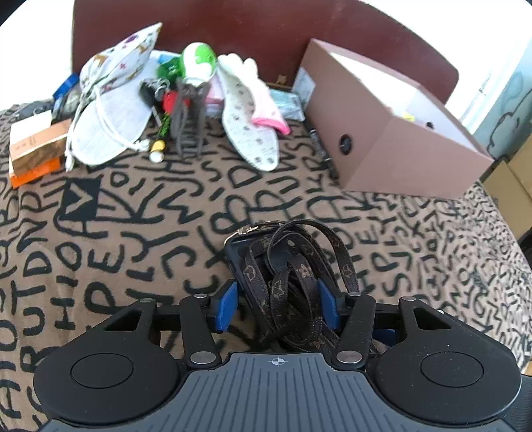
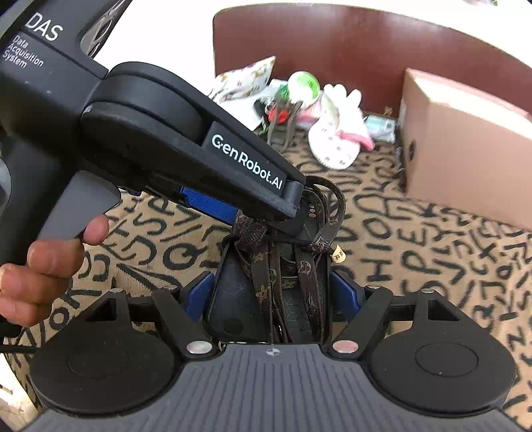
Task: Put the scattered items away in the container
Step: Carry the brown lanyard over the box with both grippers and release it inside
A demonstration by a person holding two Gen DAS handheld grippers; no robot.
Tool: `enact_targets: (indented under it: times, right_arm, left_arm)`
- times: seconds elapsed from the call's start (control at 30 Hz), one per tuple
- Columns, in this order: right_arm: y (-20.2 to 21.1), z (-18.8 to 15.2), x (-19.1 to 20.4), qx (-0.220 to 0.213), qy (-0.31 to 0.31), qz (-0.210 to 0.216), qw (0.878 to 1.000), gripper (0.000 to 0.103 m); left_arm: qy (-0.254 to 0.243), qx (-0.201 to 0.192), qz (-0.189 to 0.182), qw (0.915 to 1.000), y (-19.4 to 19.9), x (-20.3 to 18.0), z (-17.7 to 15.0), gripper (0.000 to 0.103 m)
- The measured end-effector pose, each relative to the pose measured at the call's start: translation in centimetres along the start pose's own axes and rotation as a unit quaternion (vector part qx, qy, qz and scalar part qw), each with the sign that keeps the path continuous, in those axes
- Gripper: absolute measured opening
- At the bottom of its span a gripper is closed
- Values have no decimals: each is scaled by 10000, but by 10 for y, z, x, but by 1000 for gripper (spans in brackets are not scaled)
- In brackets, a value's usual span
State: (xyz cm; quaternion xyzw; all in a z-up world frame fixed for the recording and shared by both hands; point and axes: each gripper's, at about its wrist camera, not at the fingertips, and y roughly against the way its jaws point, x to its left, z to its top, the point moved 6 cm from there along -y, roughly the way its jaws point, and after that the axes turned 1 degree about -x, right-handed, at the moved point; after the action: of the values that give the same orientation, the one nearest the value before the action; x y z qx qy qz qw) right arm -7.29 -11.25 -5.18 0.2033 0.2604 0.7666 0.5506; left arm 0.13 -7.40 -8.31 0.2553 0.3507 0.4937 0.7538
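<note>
A dark phone case (image 1: 237, 257) with a brown monogram strap (image 1: 299, 266) bundled on it is held above the patterned blanket. My left gripper (image 1: 277, 304) is shut on the strap bundle and case. My right gripper (image 2: 271, 294) is shut on the other end of the case (image 2: 232, 299), with the strap (image 2: 309, 266) running over it. The left gripper's body (image 2: 212, 159) crosses the right wrist view from the upper left. The open brown cardboard box (image 1: 392, 133) stands at the back right; it also shows in the right wrist view (image 2: 462, 146).
A pile lies at the back: a printed white hat (image 1: 113, 109), a green-and-white ball (image 1: 198, 63), a shoe insole (image 1: 249, 129), white gloves (image 1: 242, 69), keys and small boxes (image 1: 36, 146). A dark red headboard (image 1: 266, 30) stands behind.
</note>
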Motion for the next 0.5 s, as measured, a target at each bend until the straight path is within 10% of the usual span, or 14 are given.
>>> enact_targets:
  times: [0.5]
  right_arm:
    - [57, 66, -72, -1224, 51, -687, 9901, 79]
  left_arm:
    - [-666, -1000, -397, 9920, 31, -96, 90, 54]
